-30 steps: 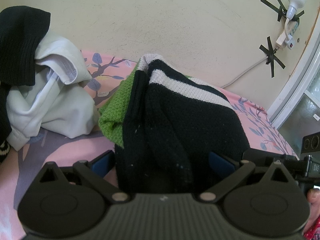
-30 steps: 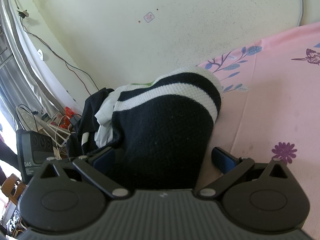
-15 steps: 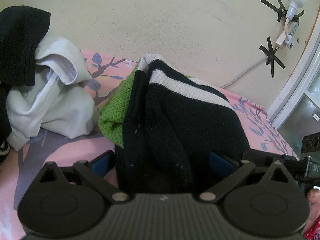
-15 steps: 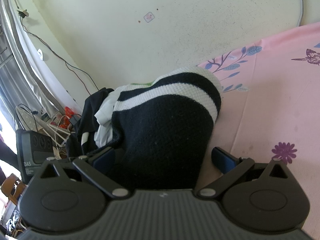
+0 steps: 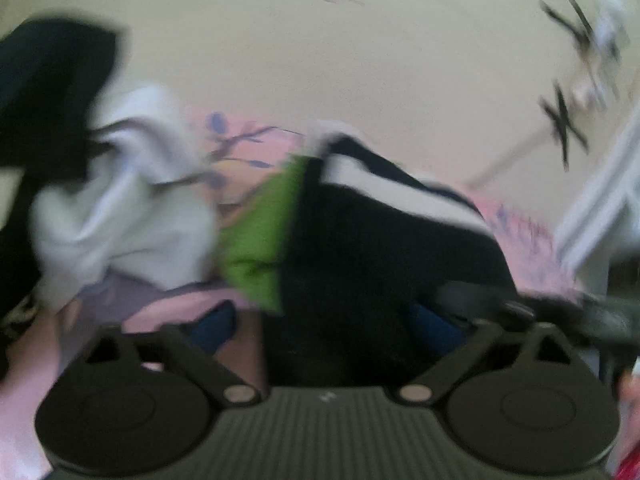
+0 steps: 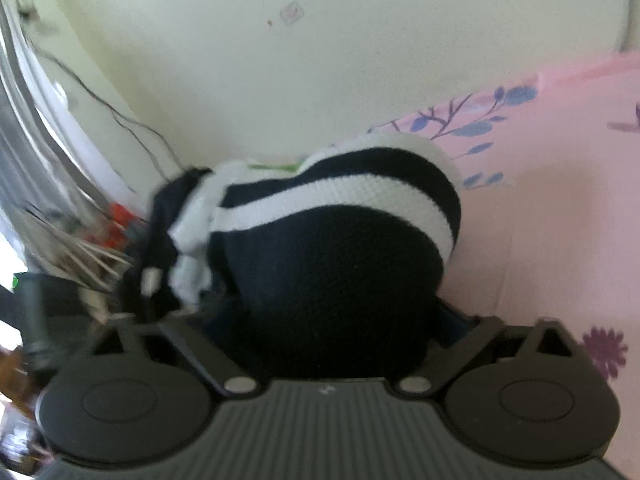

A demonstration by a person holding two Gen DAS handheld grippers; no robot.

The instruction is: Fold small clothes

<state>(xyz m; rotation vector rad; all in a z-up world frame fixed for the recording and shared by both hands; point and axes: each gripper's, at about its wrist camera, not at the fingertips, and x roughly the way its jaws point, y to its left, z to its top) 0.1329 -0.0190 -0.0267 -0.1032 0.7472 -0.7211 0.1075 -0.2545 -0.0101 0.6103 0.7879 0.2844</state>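
A black knit garment with white stripes (image 5: 380, 240) and a green part (image 5: 264, 232) lies bunched on the pink floral sheet (image 5: 180, 304). My left gripper (image 5: 324, 324) is open, its blue pads wide apart on either side of the garment's near end. In the right wrist view the same striped garment (image 6: 340, 248) fills the space between the fingers of my right gripper (image 6: 332, 312), which is open; its pads are mostly hidden by the cloth. Both views are blurred by motion.
A heap of white (image 5: 120, 216) and black clothes (image 5: 48, 92) lies at the left of the sheet. A cream wall (image 5: 360, 60) stands behind. Cables and a dark box (image 6: 60, 280) sit past the bed's left edge. Pink sheet (image 6: 560, 200) extends right.
Both cameras have started to move and the views are blurred. The garment sits slightly to the right between the left fingers; both grippers stay open.
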